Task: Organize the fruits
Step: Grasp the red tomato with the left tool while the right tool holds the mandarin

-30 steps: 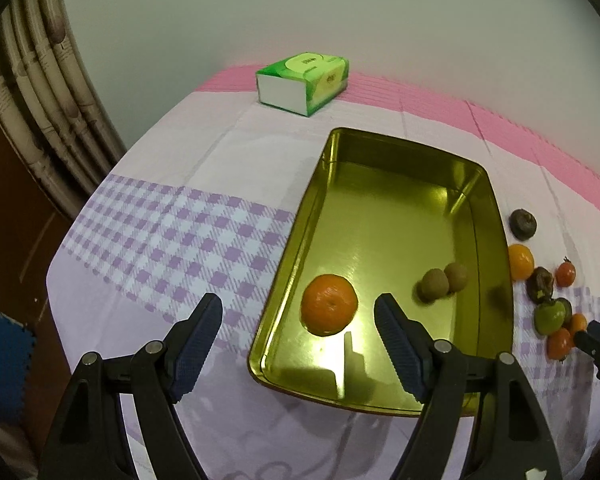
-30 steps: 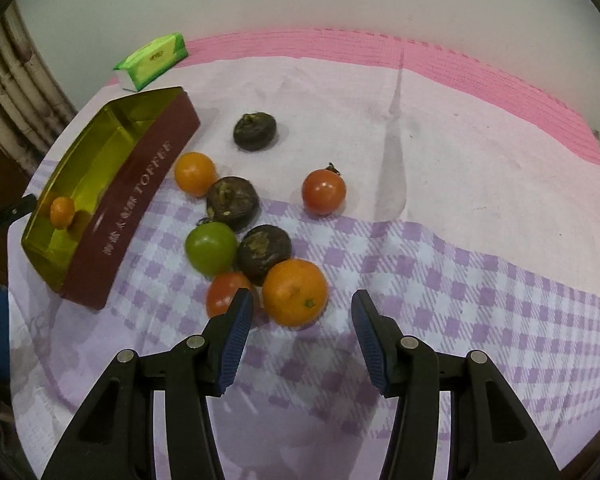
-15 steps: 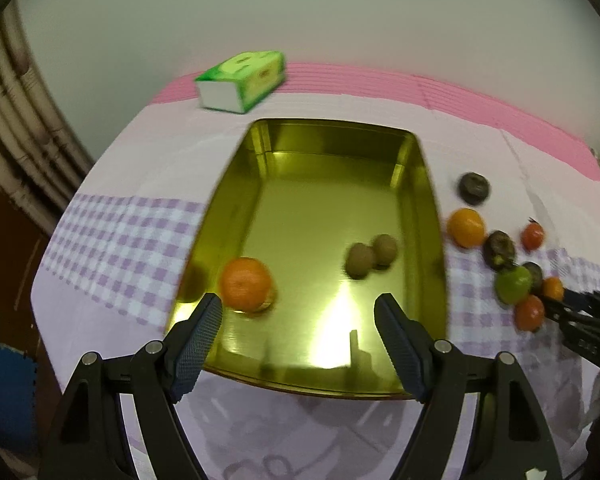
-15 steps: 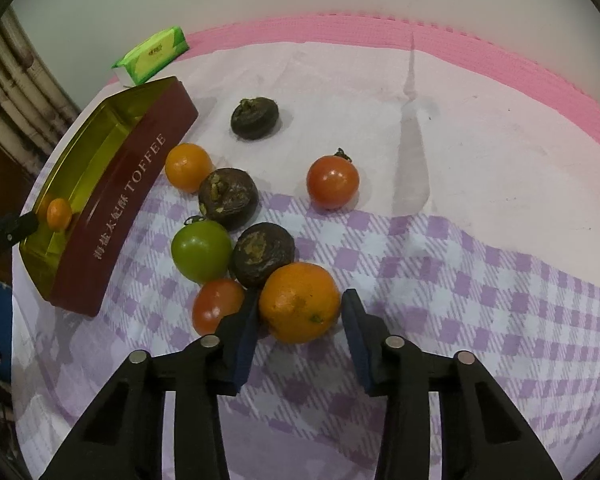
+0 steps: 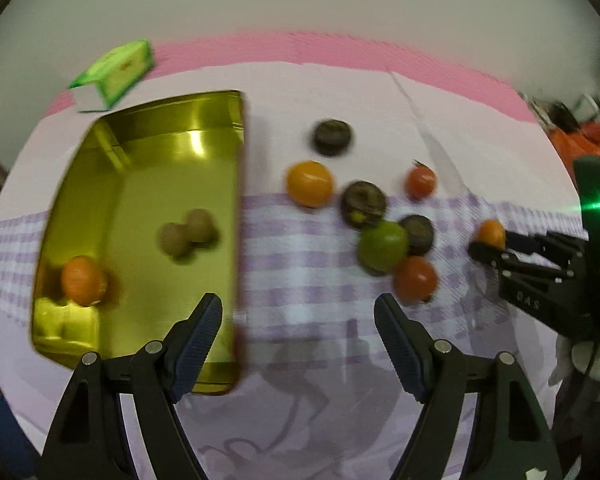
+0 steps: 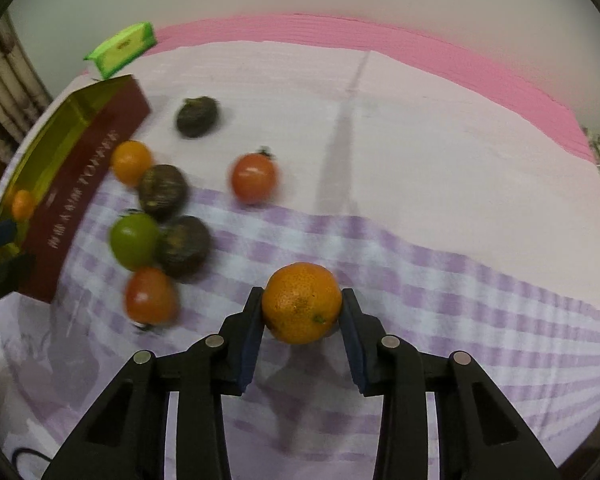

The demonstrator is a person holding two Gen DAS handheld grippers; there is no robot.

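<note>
The right hand-held gripper (image 6: 302, 306) has closed its two blue pads on a mandarin (image 6: 302, 303), pinching it across its widest part. The fruit sits near the pad tips and seems lifted a little off the checked cloth on the worktop (image 6: 420, 184), with a shadow under it. The left hand-held gripper (image 5: 298, 334) is wide open and empty, poised over the cloth just right of the gold toffee tin (image 5: 236, 184).

The step in hand looks like carrying this mandarin to the tin, where another mandarin (image 5: 83, 280) and two small brown fruits (image 5: 188, 232) already lie. To do it well, keep the squeeze steady but light (a soft peel will dent, and a round fruit can roll out of flat pads). Raise it enough to pass above the loose fruit right of the tin: the green tomato (image 6: 134, 240), the red tomato (image 6: 152, 295) nearest the gripper, and the dark round fruits (image 6: 182, 244) beside them. Clear the tin's red wall as well, then lower inside and let go close to the floor, in a bare patch, so it does not bounce or knock the others.
</note>
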